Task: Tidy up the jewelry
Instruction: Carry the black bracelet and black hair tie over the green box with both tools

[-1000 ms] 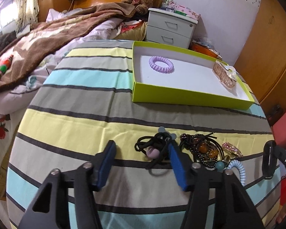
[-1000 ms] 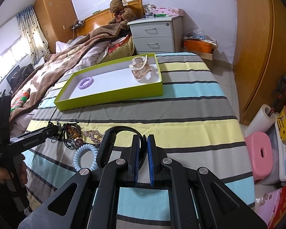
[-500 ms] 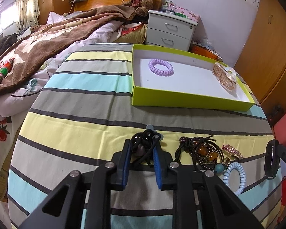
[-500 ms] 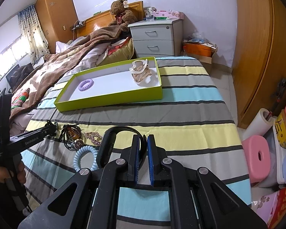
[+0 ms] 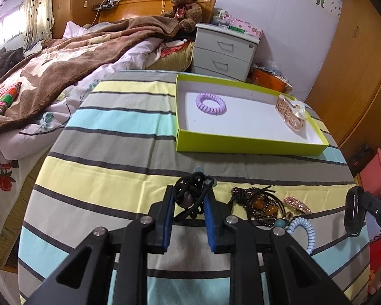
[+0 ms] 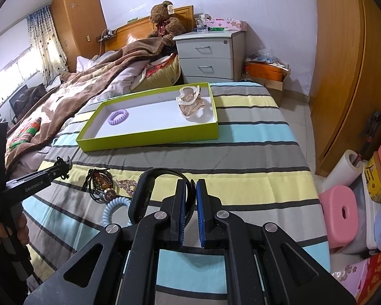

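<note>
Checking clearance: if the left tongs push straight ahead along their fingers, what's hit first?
Holding the black hair ties, the left tongs would probably cross bare striped cloth, then meet the green tray at its near wall. Depth is uncertain.

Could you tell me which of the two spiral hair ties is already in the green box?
The purple spiral hair tie lies in the green box; the pale blue one sits on the striped cloth.

Coil hair tie (image 5: 210, 103) lies in tray (image 5: 251, 145).
</note>
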`<state>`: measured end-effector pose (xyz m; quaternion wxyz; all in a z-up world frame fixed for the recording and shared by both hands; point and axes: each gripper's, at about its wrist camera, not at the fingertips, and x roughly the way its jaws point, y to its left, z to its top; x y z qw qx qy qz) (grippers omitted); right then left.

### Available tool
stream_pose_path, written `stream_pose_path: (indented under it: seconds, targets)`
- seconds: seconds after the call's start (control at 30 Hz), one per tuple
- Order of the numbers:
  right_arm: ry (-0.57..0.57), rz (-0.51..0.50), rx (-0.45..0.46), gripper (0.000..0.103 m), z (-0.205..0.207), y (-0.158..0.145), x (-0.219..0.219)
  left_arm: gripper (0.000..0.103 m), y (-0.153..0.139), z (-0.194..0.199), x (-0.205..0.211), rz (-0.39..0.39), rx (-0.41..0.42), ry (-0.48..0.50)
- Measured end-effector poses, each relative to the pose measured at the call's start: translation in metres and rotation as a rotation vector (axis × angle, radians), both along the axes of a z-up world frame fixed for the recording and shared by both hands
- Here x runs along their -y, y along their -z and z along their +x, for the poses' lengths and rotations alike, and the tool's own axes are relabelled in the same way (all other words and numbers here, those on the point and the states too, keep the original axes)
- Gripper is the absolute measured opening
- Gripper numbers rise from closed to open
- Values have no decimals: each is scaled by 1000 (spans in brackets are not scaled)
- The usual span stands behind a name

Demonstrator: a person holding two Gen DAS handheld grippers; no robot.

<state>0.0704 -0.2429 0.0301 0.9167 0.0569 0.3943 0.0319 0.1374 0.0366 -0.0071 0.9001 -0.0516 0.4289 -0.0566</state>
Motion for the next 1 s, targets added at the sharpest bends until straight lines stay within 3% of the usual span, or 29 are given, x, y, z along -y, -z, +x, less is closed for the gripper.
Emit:
stream_pose_path:
  seconds: [0.53,1.0]
  targets:
    - [-24,-15,58,8,7,-29,-8,23,-37,-3,-4,-9,70,13]
    - [-101,-30,57,8,85,-60,-28,23,-64,31,4,-21,108,45]
